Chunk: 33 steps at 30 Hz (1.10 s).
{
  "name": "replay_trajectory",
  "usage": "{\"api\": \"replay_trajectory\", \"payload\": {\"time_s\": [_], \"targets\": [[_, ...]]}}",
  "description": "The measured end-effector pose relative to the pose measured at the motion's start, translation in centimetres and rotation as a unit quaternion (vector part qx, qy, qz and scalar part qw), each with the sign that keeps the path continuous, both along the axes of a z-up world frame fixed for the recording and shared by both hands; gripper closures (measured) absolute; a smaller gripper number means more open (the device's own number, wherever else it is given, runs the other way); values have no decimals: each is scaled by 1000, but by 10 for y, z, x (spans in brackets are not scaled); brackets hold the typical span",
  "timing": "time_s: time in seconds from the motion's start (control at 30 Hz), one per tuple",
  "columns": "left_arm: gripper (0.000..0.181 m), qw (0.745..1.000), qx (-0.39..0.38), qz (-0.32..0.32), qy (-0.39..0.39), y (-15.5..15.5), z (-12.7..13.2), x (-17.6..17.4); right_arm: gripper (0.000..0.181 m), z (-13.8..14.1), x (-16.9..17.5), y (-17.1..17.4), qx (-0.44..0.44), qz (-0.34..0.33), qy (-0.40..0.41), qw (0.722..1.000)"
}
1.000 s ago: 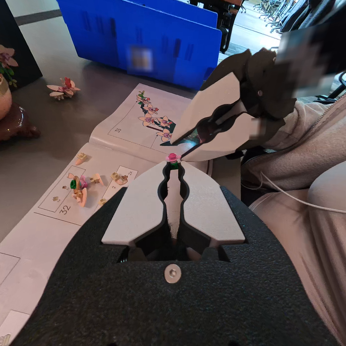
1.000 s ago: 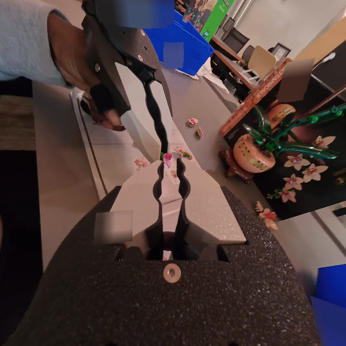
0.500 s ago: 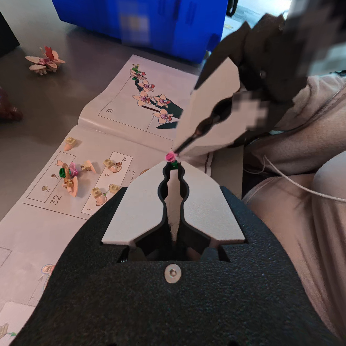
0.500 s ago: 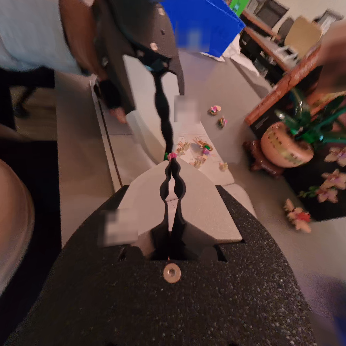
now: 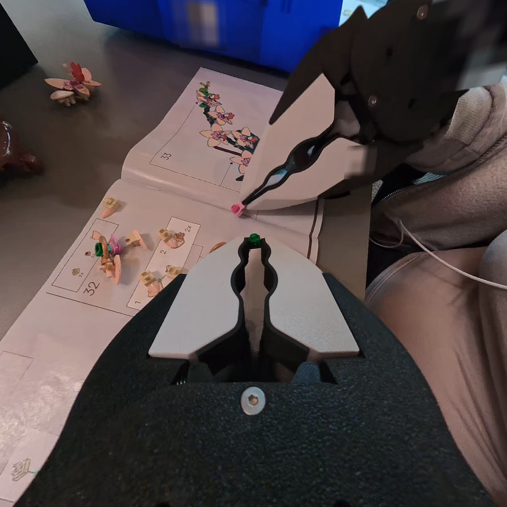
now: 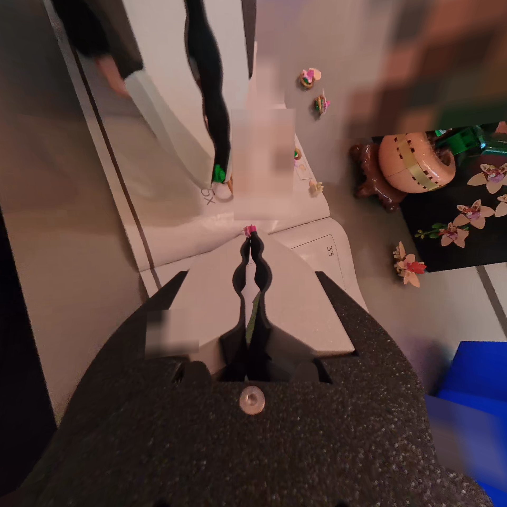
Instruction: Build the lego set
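The left tongs (image 5: 254,241) pinch a small green stud piece (image 5: 254,239) at their very tips, the gap behind the tips staying wide along the wavy inner edges. The right tongs (image 6: 251,236) are closed almost completely, their tips gripping a small pink stud piece (image 6: 250,230); in the left wrist view that same pink piece (image 5: 236,208) sits at the tip of the right tongs, touching or just above the crease of the open instruction booklet (image 5: 175,170). The 2 pieces are apart, the green one nearer the left camera and the pink one beyond it. The booklet lies flat on the grey bench (image 5: 90,131), close to the bench's near edge by the person's beige clothing (image 5: 439,315). Loose on the booklet's nearer page lie several cream petal pieces (image 5: 166,237) and a partly built flower (image 5: 108,253) with a green ring, a tan stem and pink and peach parts. A finished peach flower with a red centre (image 5: 72,83) rests on the bench beyond the booklet, near a blue bin (image 5: 247,30). In the right wrist view, a peach pot on a brown base (image 6: 411,167) stands to the right of the booklet, beside a black box printed with orchids (image 6: 466,219).
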State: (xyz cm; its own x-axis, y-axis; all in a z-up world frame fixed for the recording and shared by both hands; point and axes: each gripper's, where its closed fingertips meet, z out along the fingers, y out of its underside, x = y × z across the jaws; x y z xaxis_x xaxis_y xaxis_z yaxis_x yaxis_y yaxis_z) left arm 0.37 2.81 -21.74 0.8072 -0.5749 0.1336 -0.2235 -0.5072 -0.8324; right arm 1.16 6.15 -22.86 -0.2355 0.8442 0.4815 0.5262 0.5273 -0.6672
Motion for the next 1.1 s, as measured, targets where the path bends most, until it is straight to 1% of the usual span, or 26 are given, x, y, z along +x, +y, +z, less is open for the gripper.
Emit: {"api": "replay_trajectory", "payload": {"time_s": [0.03,0.23,0.43,0.53,0.63,0.7,0.77,0.83,0.9,1.0,1.1], "targets": [[173,1000,1,1,-3,0,1,0,181,-1,0,-1,2,3,-3,1000],[173,999,14,12,-32,1,9,-5,179,-1,4,1,-10,-2,-2,1000],[173,999,22,11,-34,1,11,-5,178,-5,7,-1,-18,6,-17,1000],[173,999,28,4,-37,0,13,-3,174,-6,8,-4,-42,12,-29,999],[173,999,44,2,-25,-2,15,-6,161,-5,11,-8,-85,20,-46,995],[173,998,58,0,5,-4,15,-13,157,-1,13,-8,-124,21,-45,991],[173,996,77,-9,37,-8,17,-20,158,6,13,-7,-162,23,-31,986],[173,994,96,-14,52,-11,22,-25,163,14,11,-7,-196,27,-11,980],[173,992,111,-28,47,-14,25,-25,169,22,7,-12,-228,47,5,973],[173,989,137,-56,23,-16,32,-15,174,36,-3,-28,-273,94,29,957],[173,985,163,-64,15,-15,37,-10,174,50,-12,-44,-318,139,50,936]]}}
